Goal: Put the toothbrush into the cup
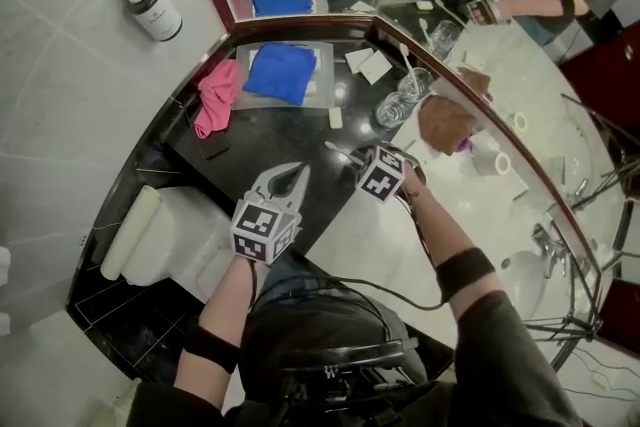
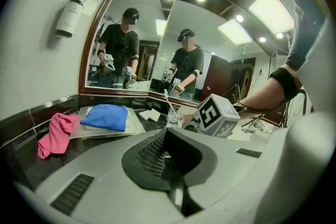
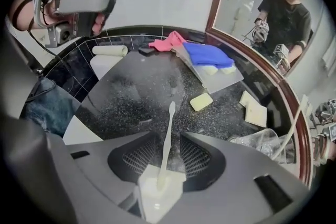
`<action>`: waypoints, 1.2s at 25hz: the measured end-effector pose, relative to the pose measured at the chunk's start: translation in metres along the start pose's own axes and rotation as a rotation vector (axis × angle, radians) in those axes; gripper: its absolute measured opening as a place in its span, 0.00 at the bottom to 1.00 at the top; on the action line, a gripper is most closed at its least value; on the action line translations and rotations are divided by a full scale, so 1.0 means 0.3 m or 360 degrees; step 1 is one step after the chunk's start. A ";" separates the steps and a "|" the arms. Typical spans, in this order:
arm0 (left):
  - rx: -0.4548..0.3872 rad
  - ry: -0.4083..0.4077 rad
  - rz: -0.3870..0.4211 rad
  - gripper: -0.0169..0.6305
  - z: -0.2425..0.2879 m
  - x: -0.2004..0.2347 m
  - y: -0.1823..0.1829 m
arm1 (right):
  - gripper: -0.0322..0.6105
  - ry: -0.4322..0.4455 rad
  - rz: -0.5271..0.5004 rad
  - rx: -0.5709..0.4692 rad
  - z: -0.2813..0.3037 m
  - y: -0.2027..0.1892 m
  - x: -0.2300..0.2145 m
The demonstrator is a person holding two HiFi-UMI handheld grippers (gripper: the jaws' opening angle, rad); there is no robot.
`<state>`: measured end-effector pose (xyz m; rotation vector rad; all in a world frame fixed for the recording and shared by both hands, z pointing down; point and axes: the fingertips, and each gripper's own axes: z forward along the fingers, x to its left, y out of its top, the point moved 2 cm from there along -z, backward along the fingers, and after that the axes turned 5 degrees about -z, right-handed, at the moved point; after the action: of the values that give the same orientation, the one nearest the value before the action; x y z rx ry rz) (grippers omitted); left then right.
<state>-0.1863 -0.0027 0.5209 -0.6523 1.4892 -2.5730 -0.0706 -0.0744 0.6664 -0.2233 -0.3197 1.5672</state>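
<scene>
Jaws of the right hand-held gripper [image 3: 169, 138] stand spread over the dark table [image 3: 131, 92]. The white toothbrush [image 3: 170, 115] lies between them toward the table's near edge, with neither pad pressing it. The left hand-held gripper [image 2: 167, 132], alongside, is pressed together with nothing in it. Farther back, a clear cup [image 3: 257, 141] stands by the far edge under the mirror.

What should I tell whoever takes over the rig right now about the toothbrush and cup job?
Left gripper: shut, empty.
Right gripper: open, pointing down over the toothbrush, which lies on the black counter between its jaws, not gripped.
Cup: on the counter, close beside the right gripper.
Done: nothing yet.
Left: grip the toothbrush, lift it, put it in the cup.
</scene>
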 end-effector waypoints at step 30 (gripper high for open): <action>0.0050 0.0023 -0.0111 0.03 -0.013 0.067 -0.077 | 0.15 0.0115 0.0000 0.0086 0.068 0.051 -0.004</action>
<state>-0.2034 0.0066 0.5450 -0.6950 1.4522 -2.6523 -0.0920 -0.0768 0.6802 -0.2374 -0.2209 1.5620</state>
